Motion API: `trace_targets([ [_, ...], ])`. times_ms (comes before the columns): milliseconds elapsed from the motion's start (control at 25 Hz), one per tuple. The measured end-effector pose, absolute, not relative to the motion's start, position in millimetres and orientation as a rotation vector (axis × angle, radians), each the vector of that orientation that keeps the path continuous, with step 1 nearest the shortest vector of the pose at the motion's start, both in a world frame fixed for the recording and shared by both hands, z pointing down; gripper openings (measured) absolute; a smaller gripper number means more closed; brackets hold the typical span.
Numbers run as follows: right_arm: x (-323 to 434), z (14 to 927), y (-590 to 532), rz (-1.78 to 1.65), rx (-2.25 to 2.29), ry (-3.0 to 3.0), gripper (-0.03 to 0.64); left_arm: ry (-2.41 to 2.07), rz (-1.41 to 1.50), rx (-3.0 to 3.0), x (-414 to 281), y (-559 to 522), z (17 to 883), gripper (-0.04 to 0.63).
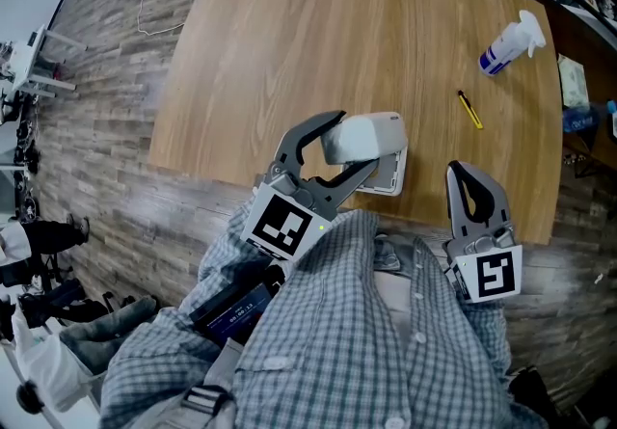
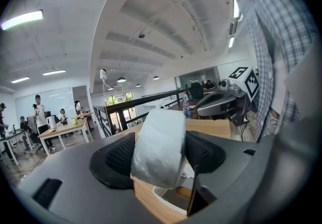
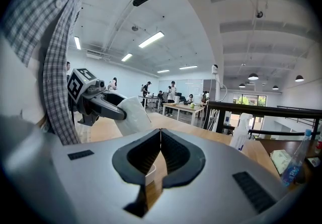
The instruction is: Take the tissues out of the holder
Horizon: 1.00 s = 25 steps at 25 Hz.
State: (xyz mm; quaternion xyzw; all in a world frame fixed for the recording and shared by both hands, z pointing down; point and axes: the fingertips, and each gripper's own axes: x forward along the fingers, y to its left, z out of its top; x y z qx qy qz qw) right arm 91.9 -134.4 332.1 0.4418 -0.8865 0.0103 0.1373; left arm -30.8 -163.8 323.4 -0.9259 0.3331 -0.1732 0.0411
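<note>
A white pack of tissues (image 1: 364, 136) is pinched between the jaws of my left gripper (image 1: 353, 142), lifted just above the white holder (image 1: 393, 182) at the table's near edge. The left gripper view shows the pack (image 2: 158, 147) filling the gap between both pads, with the open, empty-looking holder (image 2: 171, 199) beneath it. My right gripper (image 1: 464, 173) hovers at the near edge, right of the holder, jaws pressed together and empty. In the right gripper view its pads (image 3: 161, 153) meet, and the left gripper (image 3: 100, 105) holds the pack (image 3: 134, 115) off to the left.
The wooden table (image 1: 337, 32) carries a white and blue spray bottle (image 1: 509, 43) at the far right and a yellow pen-like tool (image 1: 469, 109) closer in. A pale box (image 1: 573, 80) lies beyond the right edge. My checked shirt fills the bottom of the head view.
</note>
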Motion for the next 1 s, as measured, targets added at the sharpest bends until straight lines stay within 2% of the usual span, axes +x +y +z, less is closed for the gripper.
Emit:
trace_targets([
  [1000, 83.5, 325.1, -141.2, 0.071, 1.3, -2.61, 0.012, 0.996, -0.579, -2.842, -25.9, -160.5, 330.5, 0.31],
])
